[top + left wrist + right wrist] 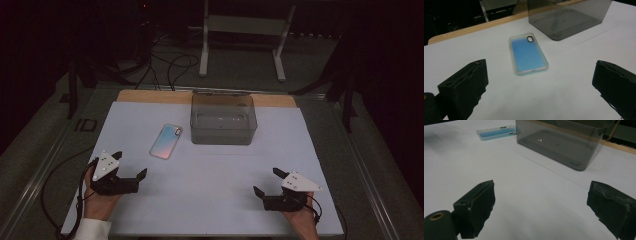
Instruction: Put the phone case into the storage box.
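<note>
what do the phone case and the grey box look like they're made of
Phone case: seemingly soft plastic or silicone, with a frosted translucent rim and a glossy blue-to-pink back. Grey box: likely hard smoke-tinted clear plastic; its floor shows through the walls, and a highlight glints on it in the right gripper view.

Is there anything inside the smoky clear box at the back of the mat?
Nothing lies inside the box: its tinted walls show only its bare moulded floor in the right gripper view. The phone case lies outside, to its left. Under the box, only the white mat shows.
</note>
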`<state>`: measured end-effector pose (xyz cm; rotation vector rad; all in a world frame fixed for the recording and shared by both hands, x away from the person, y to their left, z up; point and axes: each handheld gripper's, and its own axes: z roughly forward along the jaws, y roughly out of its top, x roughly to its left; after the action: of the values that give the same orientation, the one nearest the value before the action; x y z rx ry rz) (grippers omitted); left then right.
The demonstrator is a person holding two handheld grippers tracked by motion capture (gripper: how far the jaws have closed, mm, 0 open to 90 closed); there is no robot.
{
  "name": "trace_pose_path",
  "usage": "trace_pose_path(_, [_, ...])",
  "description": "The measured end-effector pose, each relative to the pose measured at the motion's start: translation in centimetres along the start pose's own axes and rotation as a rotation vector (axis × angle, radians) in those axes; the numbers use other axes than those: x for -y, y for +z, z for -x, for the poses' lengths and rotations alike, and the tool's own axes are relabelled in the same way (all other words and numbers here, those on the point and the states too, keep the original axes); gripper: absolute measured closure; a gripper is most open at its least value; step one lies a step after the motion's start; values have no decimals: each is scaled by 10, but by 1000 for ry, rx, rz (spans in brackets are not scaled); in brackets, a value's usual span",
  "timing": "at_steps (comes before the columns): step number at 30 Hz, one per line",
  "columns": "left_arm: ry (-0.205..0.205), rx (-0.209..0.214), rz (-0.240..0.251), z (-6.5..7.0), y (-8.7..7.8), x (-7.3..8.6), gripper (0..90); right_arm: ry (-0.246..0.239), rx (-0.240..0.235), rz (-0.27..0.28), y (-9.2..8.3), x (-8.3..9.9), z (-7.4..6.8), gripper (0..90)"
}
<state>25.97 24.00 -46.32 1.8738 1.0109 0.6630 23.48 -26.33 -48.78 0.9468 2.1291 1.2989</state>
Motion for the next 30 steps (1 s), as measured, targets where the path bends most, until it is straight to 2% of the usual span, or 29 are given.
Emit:
trace_pose_path(6, [26,10,-39,-5,14,-9,15,-2,-4,-2,0,0,0,80])
trace_pose_path(17, [43,19,-105,-14,42,-23,24,-5,0,-4,0,-1,-1,80])
trace_pose_path(30, [56,19,-154,-22,71,-32,28,-11,1,-7,0,-1,-1,80])
